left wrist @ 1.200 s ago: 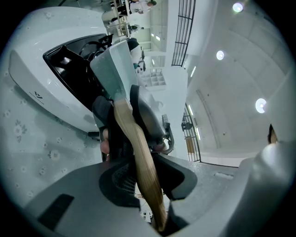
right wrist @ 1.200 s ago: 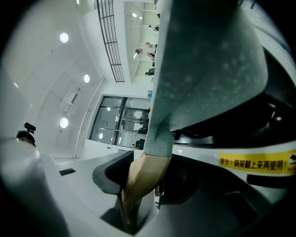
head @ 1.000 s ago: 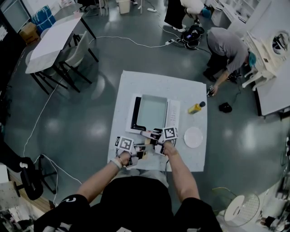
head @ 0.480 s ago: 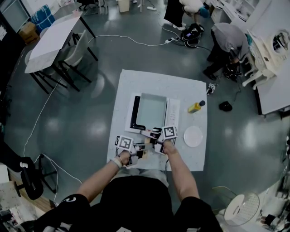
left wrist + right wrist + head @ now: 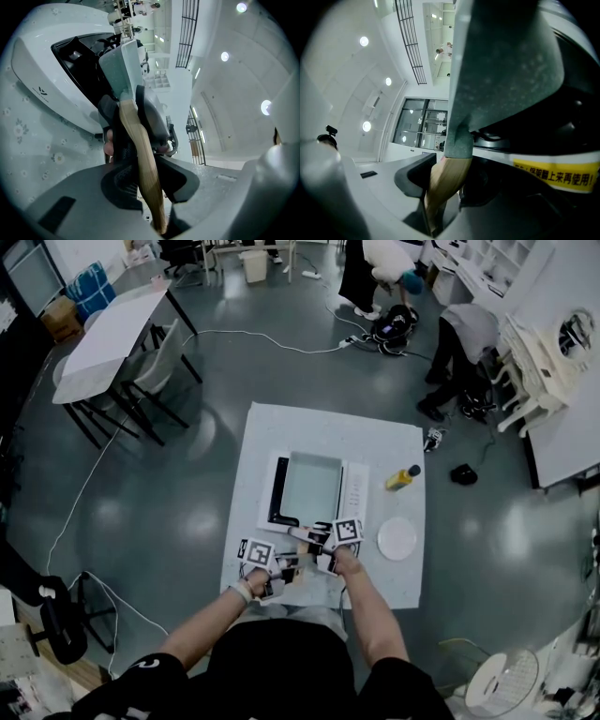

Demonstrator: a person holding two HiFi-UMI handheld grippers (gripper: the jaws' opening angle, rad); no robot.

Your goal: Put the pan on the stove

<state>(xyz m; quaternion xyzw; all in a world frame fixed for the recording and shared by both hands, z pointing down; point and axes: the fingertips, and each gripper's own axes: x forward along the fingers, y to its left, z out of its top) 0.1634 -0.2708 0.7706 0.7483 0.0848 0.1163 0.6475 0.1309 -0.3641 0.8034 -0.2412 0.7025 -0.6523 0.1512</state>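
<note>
Placement, by the look of it, at a late stage. Left tongs (image 5: 129, 110) pinch the wooden handle (image 5: 143, 164) near its end, level over the bench (image 5: 281, 427). Ahead, the pan (image 5: 311, 486) lies over the black top of the stove (image 5: 277, 495); whether its base rests there, I can't tell. Right tongs (image 5: 447, 173) pinch the same handle nearer the pan, just beside the left pair. Plate (image 5: 397, 539) and bottle (image 5: 403, 477) sit well clear to the right. Next, I'd judge: settle the pan flat and centred, then spread both tongs and draw straight back without dragging the handle.
</note>
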